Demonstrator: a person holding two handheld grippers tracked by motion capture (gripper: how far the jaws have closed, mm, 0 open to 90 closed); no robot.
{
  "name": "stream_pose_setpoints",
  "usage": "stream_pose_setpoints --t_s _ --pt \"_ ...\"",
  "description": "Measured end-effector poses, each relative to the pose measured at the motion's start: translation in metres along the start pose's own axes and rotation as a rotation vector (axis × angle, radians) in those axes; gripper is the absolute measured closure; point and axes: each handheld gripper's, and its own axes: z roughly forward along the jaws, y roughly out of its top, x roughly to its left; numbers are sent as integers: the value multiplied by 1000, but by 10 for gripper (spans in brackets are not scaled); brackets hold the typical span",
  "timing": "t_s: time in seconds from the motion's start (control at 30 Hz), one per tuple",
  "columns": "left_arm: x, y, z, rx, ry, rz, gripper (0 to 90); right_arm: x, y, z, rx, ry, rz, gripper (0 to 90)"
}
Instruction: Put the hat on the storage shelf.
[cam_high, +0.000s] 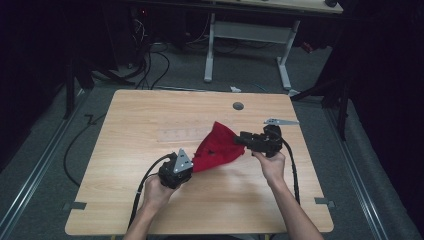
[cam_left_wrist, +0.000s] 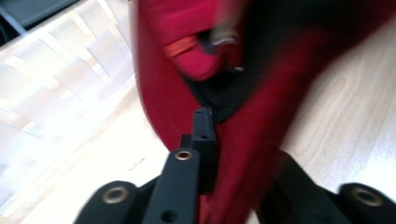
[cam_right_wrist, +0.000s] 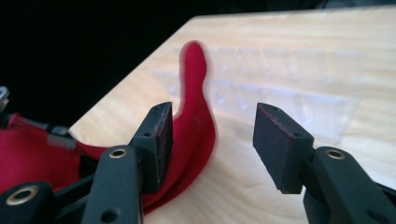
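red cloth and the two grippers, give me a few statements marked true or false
1. The left gripper is shut on the red cloth. True.
2. The right gripper is clamped shut. False: its jaws stand apart, the cloth lying against one pad only.
3. The cloth is blue. False: it is red.
4. A clear plastic tray lies on the wooden table. True.

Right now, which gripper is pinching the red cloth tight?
The left gripper: its fingers are shut on the red cloth. The right gripper is open, with cloth only beside one finger.
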Motion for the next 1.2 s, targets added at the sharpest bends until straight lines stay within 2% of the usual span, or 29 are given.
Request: stream_pose_setpoints --t_s 0.03,0.13,0.27,0.33,0.4,0.47,0.53,0.6,0.67,0.73,0.83,0.9,0.93,1.0,1.07,1.2 --pt "1 1 0 -4 7 8 846 -4 1 -8 -28 -3 -5 463" --pt "2 2 -1 -4 12 11 851 -9 2 -18 -48 -17 -4 457" --pt "8 15 -9 -45 13 -64 851 -13 -3 -29 -47 -58 -14 445" --pt "9 17 -11 -51 12 -72 851 -13 -5 -30 -40 -72 -21 439" --pt "12 23 -18 -69 8 -83 851 -13 -10 -27 -25 -111 -51 428" --pt "15 25 -21 -80 3 -100 851 -16 -17 -21 2 -124 -65 428" --pt "19 27 -23 -91 6 -112 851 -22 -23 -13 46 -143 -63 432" --pt "23 29 -26 -100 10 -122 851 -26 -29 -8 58 -160 -60 433" --pt "26 31 -28 -113 8 -149 851 -28 -34 -5 77 -202 -74 436" --pt "28 33 -30 -122 10 -162 851 -31 -38 -1 113 -216 -68 434" --pt "32 36 -32 -139 9 -185 851 -30 -43 4 155 -273 -110 432" --pt "35 38 -32 -147 10 -199 851 -29 -48 7 153 -304 -140 433" --pt "36 39 -33 -148 12 -205 850 -30 -51 8 149 -312 -141 433" --pt "38 39 -33 -149 16 -211 850 -32 -59 13 188 -314 -136 430" --pt "39 40 -33 -149 16 -212 850 -33 -69 15 191 -336 -149 434" --pt "46 44 -33 -170 33 -243 850 -38 -79 15 211 -385 -166 433"
